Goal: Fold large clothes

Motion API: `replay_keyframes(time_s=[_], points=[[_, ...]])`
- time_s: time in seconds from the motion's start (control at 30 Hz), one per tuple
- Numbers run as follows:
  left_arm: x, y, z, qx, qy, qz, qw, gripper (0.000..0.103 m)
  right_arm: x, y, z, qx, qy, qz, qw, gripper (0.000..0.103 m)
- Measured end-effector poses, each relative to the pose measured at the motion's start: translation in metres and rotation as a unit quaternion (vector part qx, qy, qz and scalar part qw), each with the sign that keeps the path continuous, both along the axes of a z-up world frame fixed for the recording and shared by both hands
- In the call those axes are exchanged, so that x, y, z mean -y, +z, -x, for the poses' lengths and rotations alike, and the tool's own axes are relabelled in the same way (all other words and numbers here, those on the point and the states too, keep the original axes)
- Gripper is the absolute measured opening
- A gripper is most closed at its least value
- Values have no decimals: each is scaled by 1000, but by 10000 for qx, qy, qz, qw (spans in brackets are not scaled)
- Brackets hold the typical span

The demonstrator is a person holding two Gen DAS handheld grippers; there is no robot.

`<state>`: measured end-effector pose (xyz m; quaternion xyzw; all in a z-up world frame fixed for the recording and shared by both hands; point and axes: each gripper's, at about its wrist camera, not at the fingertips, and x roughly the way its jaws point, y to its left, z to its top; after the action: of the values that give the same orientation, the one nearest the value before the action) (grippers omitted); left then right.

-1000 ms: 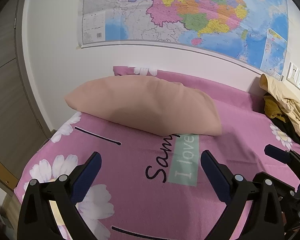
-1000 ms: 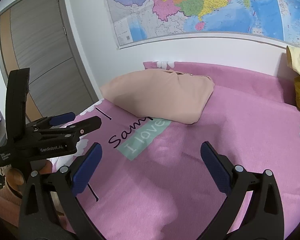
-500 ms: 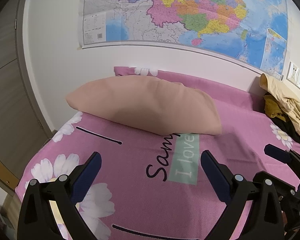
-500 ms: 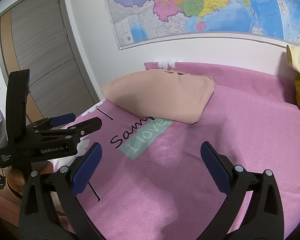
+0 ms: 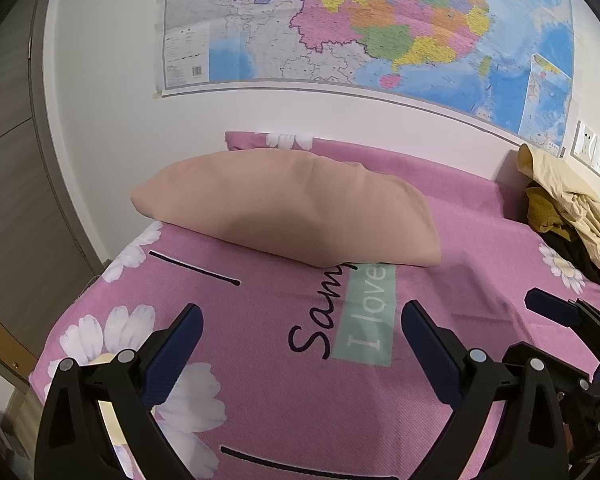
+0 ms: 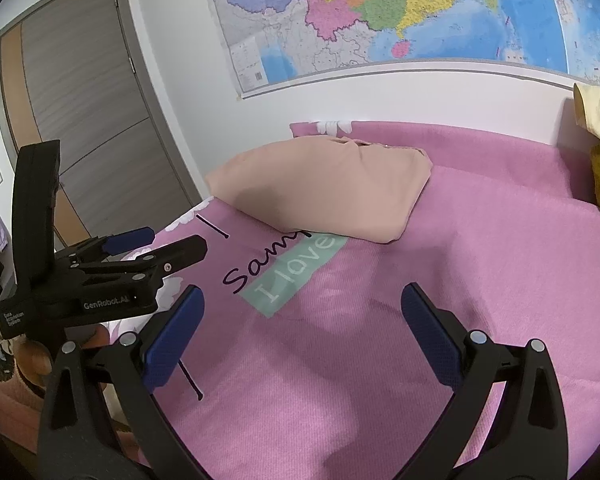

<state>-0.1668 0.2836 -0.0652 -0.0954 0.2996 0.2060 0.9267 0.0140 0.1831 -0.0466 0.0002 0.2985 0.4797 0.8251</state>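
A folded beige garment (image 5: 292, 208) lies on the pink flowered bedspread (image 5: 284, 392) near the wall; it also shows in the right wrist view (image 6: 332, 188). My left gripper (image 5: 300, 344) is open and empty, held above the bedspread short of the garment. My right gripper (image 6: 300, 324) is open and empty, also above the bedspread. The left gripper also shows in the right wrist view (image 6: 140, 244) at the left, and part of the right gripper shows in the left wrist view (image 5: 560, 316) at the right.
A pile of yellow and dark clothes (image 5: 568, 208) lies at the bed's right end by the wall. A large map (image 5: 360, 20) hangs above the bed. A grey door (image 6: 80, 120) stands left of the bed. The bed's left edge (image 5: 80, 300) drops off.
Both grippers have drifted slightly; the view of the bed has barely shifted. Both stay open and empty.
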Motion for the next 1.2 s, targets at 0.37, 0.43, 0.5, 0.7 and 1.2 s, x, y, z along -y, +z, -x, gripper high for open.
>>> replay_keyframes(time_s=[0.37,0.43,0.5,0.7,1.2], points=[[0,-1,-1,-27,-16,0,10000,96,0,0,0,-12,-11,-10,10000,97],[-1,-1,-1,-27,-10,6,10000,96,0,0,0,3,-21,-6,10000,97],[-1,-1,-1,-33,-11,10,10000,96,0,0,0,-4,-13,-8,10000,97],[1,-2,-1,-58,-11,11,10000,96,-1,-1,1,-16,-17,-9,10000,97],[0,-3,-2,-73,-7,13,10000,96,-1,-1,1,-44,-29,-21,10000,97]])
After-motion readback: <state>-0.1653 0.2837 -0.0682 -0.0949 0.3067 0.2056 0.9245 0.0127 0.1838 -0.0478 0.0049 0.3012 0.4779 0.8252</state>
